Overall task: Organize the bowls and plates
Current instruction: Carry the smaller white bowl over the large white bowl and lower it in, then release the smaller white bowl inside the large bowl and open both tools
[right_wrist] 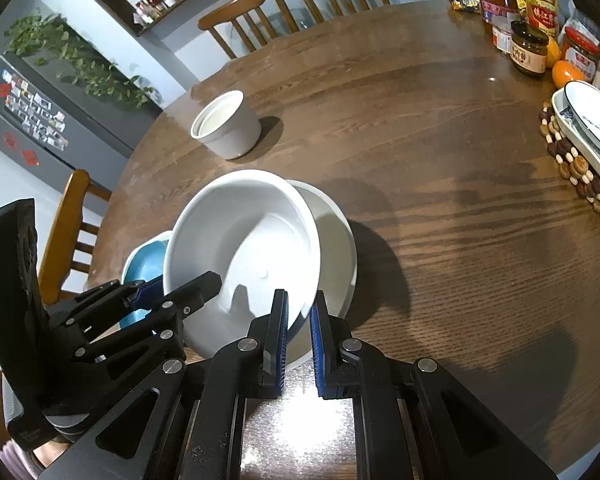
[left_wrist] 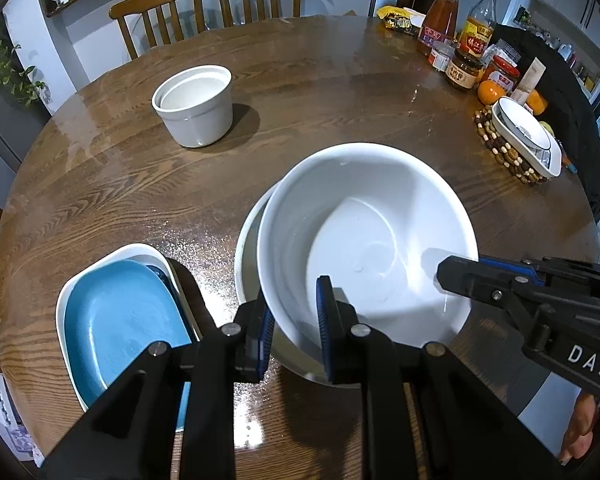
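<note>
A large white bowl (left_wrist: pixel 364 232) is held tilted over a second white bowl (left_wrist: pixel 246 264) on the wooden table (left_wrist: pixel 340 92). My left gripper (left_wrist: pixel 296 320) is shut on the near rim of the large bowl. My right gripper (right_wrist: pixel 299 328) is shut on the same bowl's (right_wrist: pixel 240 240) opposite rim, above the lower bowl (right_wrist: pixel 336 248). The right gripper also shows in the left wrist view (left_wrist: pixel 460 276). A blue plate (left_wrist: pixel 120 320) lies in a white dish (left_wrist: pixel 66 292) to the left. A white pot (left_wrist: pixel 196 104) stands further back.
A patterned oval dish (left_wrist: pixel 528 136) rests on a beaded trivet (left_wrist: pixel 500 152) at the right edge. Sauce bottles and jars (left_wrist: pixel 464 52) and oranges (left_wrist: pixel 490 92) crowd the far right. Two wooden chairs (left_wrist: pixel 208 4) stand behind the table.
</note>
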Demonstrator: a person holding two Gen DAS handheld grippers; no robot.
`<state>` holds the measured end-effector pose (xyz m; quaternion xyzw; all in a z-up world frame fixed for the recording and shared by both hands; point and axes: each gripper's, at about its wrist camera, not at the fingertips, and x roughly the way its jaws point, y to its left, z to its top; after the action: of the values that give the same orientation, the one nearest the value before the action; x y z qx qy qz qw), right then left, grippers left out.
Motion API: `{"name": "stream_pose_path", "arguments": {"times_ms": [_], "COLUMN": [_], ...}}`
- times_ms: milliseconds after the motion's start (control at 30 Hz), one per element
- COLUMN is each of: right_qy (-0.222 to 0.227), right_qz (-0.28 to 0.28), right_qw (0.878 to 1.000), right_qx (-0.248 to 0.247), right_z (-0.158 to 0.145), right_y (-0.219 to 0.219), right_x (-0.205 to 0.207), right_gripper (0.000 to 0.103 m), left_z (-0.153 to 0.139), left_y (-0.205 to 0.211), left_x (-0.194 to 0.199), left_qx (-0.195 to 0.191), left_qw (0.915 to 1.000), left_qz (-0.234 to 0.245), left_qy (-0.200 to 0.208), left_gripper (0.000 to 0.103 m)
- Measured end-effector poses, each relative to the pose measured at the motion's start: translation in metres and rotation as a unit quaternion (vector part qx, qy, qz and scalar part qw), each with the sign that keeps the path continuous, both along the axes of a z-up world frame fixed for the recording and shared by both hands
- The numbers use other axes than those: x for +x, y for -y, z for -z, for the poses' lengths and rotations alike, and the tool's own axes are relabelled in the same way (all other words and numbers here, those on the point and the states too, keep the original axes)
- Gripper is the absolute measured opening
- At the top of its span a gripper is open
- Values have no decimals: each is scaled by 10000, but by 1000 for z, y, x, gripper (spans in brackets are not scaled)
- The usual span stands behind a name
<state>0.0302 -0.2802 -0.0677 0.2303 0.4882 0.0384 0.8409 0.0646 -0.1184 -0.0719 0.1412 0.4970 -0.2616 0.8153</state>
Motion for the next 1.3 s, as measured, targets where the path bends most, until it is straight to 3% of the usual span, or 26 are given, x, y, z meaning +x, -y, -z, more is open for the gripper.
{"name": "stream_pose_path", "arguments": {"times_ms": [1300], "right_qy": [-165], "right_qz": [-93], "right_qw": [9997], "right_qx": [-157], "right_z": [11], "right_y": [-5], "right_x": [6], "right_gripper": [12], "left_z": [14], "left_y": [9], "left_x": [6], "left_qx": [216], "left_qw": [9997], "left_qz": [-34], "left_qy": [-129], "left_gripper": [18]}}
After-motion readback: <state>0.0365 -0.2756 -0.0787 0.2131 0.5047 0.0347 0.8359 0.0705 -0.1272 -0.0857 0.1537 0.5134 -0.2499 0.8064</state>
